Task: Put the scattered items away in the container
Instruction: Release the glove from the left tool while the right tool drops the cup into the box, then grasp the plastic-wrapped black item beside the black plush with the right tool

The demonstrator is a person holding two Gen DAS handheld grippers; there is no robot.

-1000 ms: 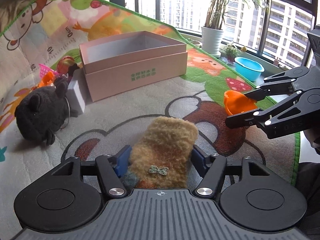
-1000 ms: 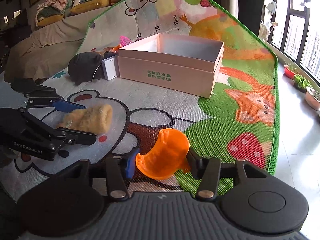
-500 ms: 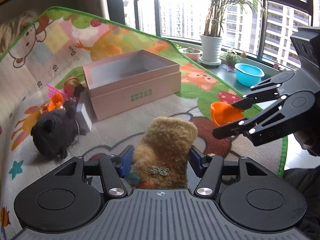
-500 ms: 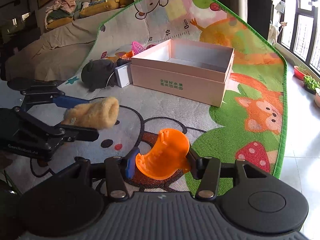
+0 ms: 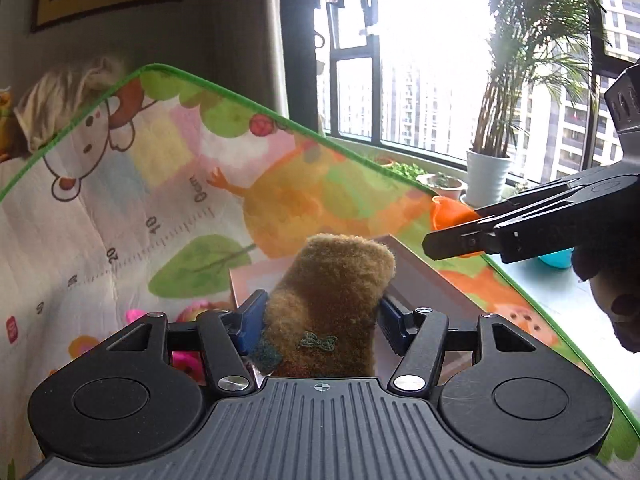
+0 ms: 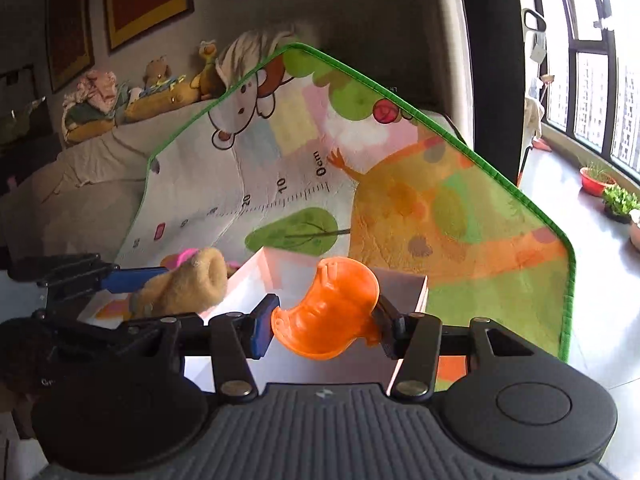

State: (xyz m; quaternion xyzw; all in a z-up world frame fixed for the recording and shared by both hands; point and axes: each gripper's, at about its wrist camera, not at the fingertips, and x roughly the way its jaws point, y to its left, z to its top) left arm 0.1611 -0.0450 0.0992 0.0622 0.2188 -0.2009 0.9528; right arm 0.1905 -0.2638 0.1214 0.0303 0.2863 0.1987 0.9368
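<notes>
A fuzzy tan sock (image 5: 332, 288) with a small green bow sits between the blue pads of my left gripper (image 5: 320, 312), lifted over the near-left part of the pink cardboard box (image 5: 424, 280). The left jaws are opening, with the pads still against the sock. In the right wrist view an orange plastic toy (image 6: 332, 312) is pinched in my right gripper (image 6: 324, 320) above the box's (image 6: 404, 284) open inside. The right jaws are opening too, the toy still between them. The sock (image 6: 188, 284) and left gripper (image 6: 160, 296) show at the left.
The box rests on a colourful play mat (image 5: 120, 208) whose far end is propped up. Pink toys (image 5: 188, 320) lie left of the box. Potted plants (image 5: 488, 176) and a blue basin (image 5: 556, 258) line the window. A sofa holds plush toys (image 6: 160, 92).
Both grippers have risen and moved forward from the open mat to over the box, each still carrying its item. The black plush has dropped out of view.
</notes>
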